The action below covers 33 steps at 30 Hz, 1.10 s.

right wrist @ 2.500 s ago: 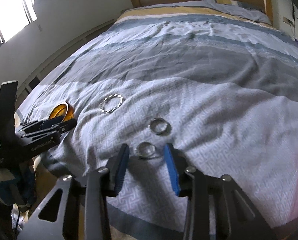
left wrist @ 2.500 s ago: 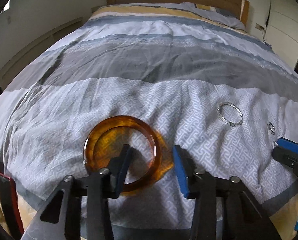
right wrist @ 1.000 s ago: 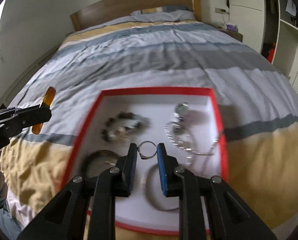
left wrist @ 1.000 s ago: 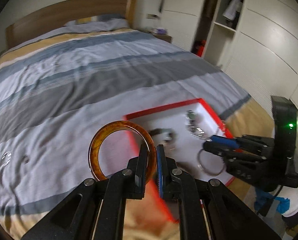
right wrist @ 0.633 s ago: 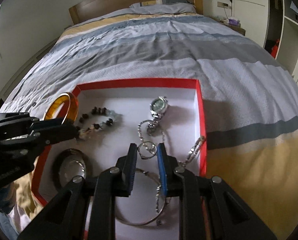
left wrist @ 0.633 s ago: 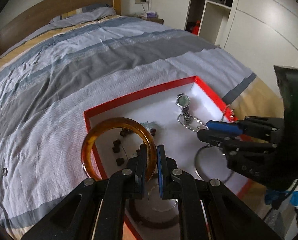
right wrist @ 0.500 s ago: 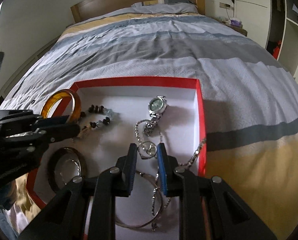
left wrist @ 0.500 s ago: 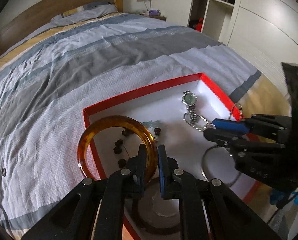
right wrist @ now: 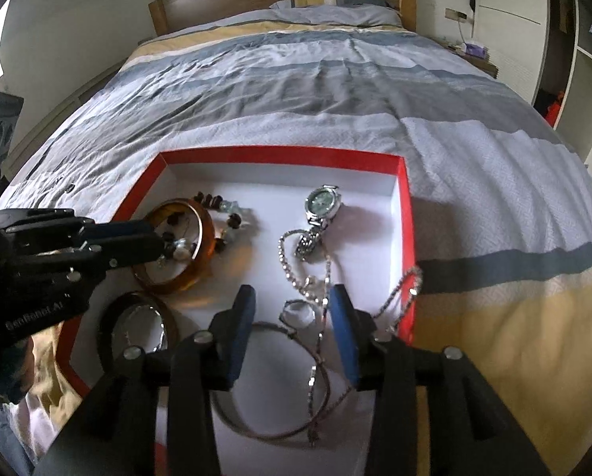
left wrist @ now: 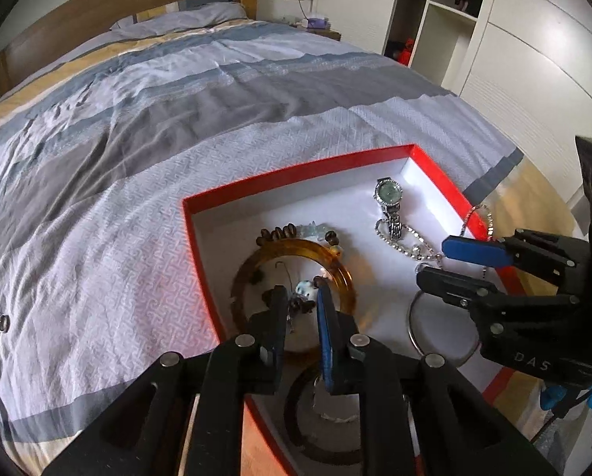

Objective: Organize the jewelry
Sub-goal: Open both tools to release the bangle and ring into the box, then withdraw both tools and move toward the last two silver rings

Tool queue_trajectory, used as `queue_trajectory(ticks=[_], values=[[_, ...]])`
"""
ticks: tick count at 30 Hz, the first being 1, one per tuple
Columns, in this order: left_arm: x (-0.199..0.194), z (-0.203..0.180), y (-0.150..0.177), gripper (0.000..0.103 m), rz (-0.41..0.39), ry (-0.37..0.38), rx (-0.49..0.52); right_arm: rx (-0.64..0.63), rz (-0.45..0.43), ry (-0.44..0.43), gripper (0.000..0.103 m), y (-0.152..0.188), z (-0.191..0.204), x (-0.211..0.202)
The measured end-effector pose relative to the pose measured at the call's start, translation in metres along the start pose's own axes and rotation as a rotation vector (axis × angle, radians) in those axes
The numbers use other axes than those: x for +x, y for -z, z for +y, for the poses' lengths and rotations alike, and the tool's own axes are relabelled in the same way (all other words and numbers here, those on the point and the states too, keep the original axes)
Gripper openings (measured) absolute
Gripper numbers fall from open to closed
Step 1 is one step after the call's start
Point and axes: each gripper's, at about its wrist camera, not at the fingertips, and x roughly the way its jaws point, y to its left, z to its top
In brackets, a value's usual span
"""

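A red box (left wrist: 296, 170) (right wrist: 276, 154) with a white floor lies on the bed. The amber bangle (left wrist: 337, 267) (right wrist: 204, 234) rests in it, tilted on a bead bracelet (left wrist: 288, 232) (right wrist: 232, 208). My left gripper (left wrist: 300, 297) (right wrist: 159, 240) hovers over the bangle's middle. Its jaws are opening and the pads are off the bangle. My right gripper (right wrist: 292, 301) (left wrist: 435, 261) is opening too. A small silver ring (right wrist: 298, 313) lies loose on the box floor between its fingers.
Also in the box are a silver watch (right wrist: 321, 200) (left wrist: 389, 192), a fine chain (right wrist: 288, 261), a thin silver hoop (right wrist: 256, 430) and a dark bangle (right wrist: 105, 329). A chain bracelet (right wrist: 407, 289) hangs over the right rim. Two small pieces (left wrist: 4, 321) lie on the bedspread at the left.
Both grippers sank toward the box and their jaws widened. The amber bangle left the left grip and now lies on the beads. The small ring dropped from the right grip onto the box floor.
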Motion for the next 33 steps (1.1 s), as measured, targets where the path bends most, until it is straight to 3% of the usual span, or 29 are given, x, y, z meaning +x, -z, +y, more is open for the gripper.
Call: queue_trajectory(ticks=[4,9,18,26,33], values=[[-0.020,0.001,0.001,0.020,-0.021,0.007,-0.008,0.007,-0.010,0.009,0.038,0.005,0.001,-0.018],[-0.057,0.006,0.012,0.033,-0.057,0.007,-0.040,0.008,-0.019,0.022,0.038,0.013,0.010,-0.045],[-0.141,0.020,0.062,0.057,-0.104,-0.070,-0.105,0.048,-0.059,0.028,0.038,0.033,0.041,-0.098],[-0.202,0.038,0.124,0.058,-0.120,-0.159,-0.192,0.081,-0.095,0.026,0.038,0.055,0.076,-0.141],[-0.253,0.043,0.161,0.068,-0.162,-0.266,-0.222,0.069,-0.122,0.009,0.038,0.070,0.114,-0.170]])
